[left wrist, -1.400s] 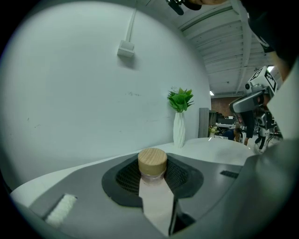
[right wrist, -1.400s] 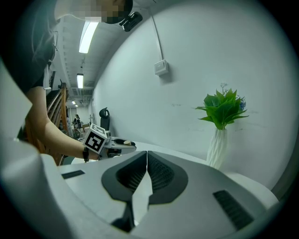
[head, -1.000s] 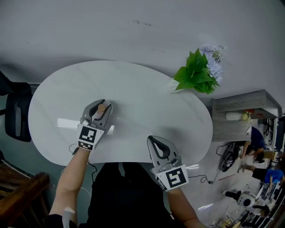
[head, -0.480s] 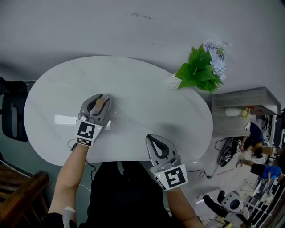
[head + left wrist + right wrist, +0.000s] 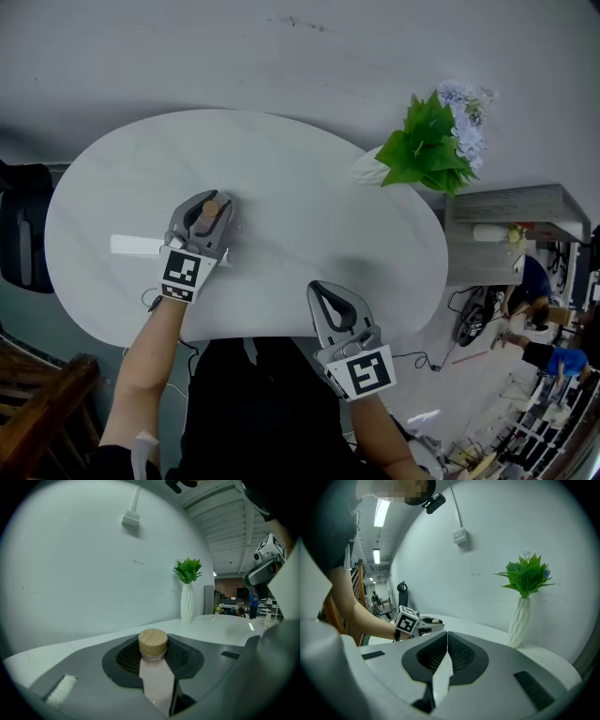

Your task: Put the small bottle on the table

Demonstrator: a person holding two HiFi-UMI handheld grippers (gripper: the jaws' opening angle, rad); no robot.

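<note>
I see the small bottle point(image 5: 153, 672) upright, clamped between the left gripper's point(image 5: 205, 203) black ribbed pads. The body is pale pink, smooth and slim. The cap is round, light tan and wood-like with a fine textured top, and wider than the neck. The pads press on the neck and upper body just below the cap, which sticks up clear of them. From the head view only the cap shows. The bottle sits over the left part of the table point(image 5: 309, 206), in from the near edge. The table is a white oval with a faintly marbled top. I can't tell if the bottle's base touches the tabletop, since its lower part is hidden.
</note>
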